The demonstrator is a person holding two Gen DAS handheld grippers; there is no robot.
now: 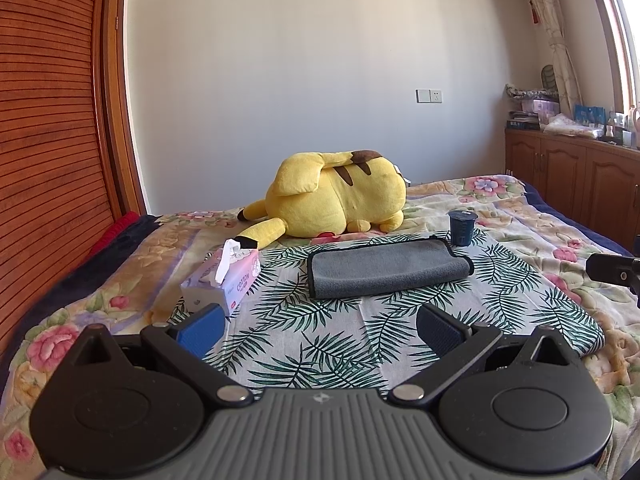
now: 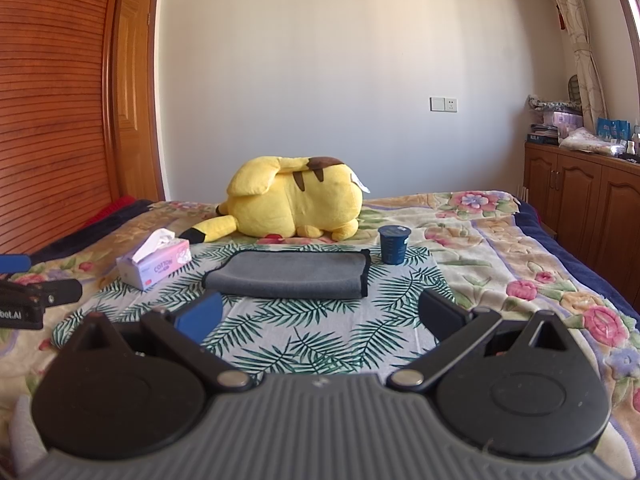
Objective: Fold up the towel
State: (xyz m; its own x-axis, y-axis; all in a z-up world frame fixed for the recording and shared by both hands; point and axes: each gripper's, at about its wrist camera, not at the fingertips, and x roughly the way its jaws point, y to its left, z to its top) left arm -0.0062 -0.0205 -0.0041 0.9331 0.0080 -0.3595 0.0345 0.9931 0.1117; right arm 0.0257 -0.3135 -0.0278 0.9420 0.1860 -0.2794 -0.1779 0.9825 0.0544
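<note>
Item: grey towel (image 1: pixel 386 268), lying on a leaf-print cloth (image 1: pixel 332 344) spread over the floral blanket of the bed (image 1: pixel 540 216); the cloth appears laid there to give a flat, marked working patch on the soft bedding. The towel lies doubled into a long rectangle, its dark-trimmed edges stacked at the right end and its rounded fold facing the cameras, so at least one fold looks already made; whether another is wanted cannot be told. Left hand-held gripper (image 1: pixel 320 330): fingers spread wide, holding nothing, hovering short of the towel's near edge. Right hand-held gripper (image 2: pixel 320 314): likewise spread and empty, likewise drawn back, placed beside its partner so the two face the towel's two ends, a likely stance for lifting both corners together. Accessories: a pink tissue box (image 1: pixel 224 280) sits at the cloth's left edge, apart from the towel; a dark blue cup (image 1: pixel 462 229) stands upright near the towel's far right corner, close enough that a careless sweep of fabric might tip it. A yellow plush toy (image 1: pixel 332 196) lies behind the cloth, well out of the working patch. Wooden cabinets (image 2: pixel 580 196) line the right wall.
</note>
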